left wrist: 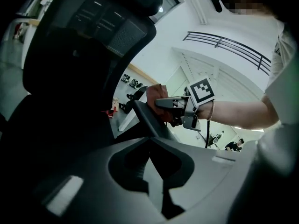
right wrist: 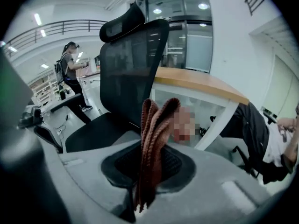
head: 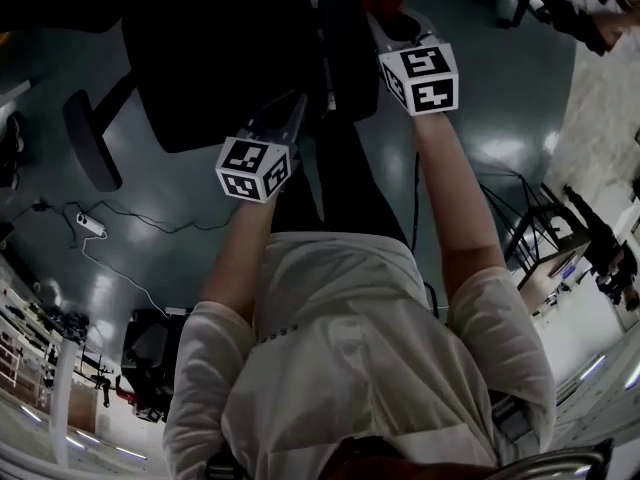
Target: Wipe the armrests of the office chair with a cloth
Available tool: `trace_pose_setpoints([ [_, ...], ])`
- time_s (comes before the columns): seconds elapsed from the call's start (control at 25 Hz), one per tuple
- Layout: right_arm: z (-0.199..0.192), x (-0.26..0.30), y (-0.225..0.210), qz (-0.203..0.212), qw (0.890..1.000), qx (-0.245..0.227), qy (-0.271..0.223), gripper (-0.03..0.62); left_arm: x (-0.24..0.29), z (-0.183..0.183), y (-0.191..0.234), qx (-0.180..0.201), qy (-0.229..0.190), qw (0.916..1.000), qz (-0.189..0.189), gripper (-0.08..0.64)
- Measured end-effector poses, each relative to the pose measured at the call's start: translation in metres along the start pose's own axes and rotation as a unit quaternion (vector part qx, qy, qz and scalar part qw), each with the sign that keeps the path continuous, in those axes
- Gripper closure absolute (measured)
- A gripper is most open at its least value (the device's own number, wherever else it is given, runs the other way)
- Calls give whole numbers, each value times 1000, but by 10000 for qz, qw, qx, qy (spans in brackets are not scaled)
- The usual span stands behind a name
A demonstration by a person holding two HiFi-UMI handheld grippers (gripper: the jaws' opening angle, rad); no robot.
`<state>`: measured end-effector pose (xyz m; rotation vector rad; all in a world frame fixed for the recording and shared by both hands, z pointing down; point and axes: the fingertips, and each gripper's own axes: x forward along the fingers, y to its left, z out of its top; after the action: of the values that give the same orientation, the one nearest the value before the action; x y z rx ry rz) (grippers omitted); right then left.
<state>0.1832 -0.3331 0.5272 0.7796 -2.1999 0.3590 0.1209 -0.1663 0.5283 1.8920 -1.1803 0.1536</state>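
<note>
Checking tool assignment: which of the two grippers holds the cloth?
The right gripper: its fingers are clamped on the folded reddish-brown cloth, which sticks up between them. The left gripper carries no cloth.

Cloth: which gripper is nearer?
Right. The right gripper is shut on the cloth at the armrest's far end; the left gripper is back along the armrest, clear of the cloth.

White short-sleeved shirt (head: 350, 348), black trousers (head: 345, 183)

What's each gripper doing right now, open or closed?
Left gripper: closed, nothing seen between the jaws.
Right gripper: closed on the cloth.
</note>
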Motion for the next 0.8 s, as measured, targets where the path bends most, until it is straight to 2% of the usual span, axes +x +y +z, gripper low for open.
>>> trace_pose_setpoints([
  [0.12,8,13,-2,190,9986,-491,68,541,9,-5,-9,-72,-74,9999,99,543],
  [0.44,19,31,19,523,9893,-1353,146,541,24,-23,-18,-460,-333,9976,392,543],
  [0.64,18,27,38,664,9821,-1759,107,541,26,-33,-23,-471,-300,9977,377,544],
  [0.8,11,21,63,1003,9735,-2055,78,541,26,-39,-26,-455,-268,9979,377,543],
])
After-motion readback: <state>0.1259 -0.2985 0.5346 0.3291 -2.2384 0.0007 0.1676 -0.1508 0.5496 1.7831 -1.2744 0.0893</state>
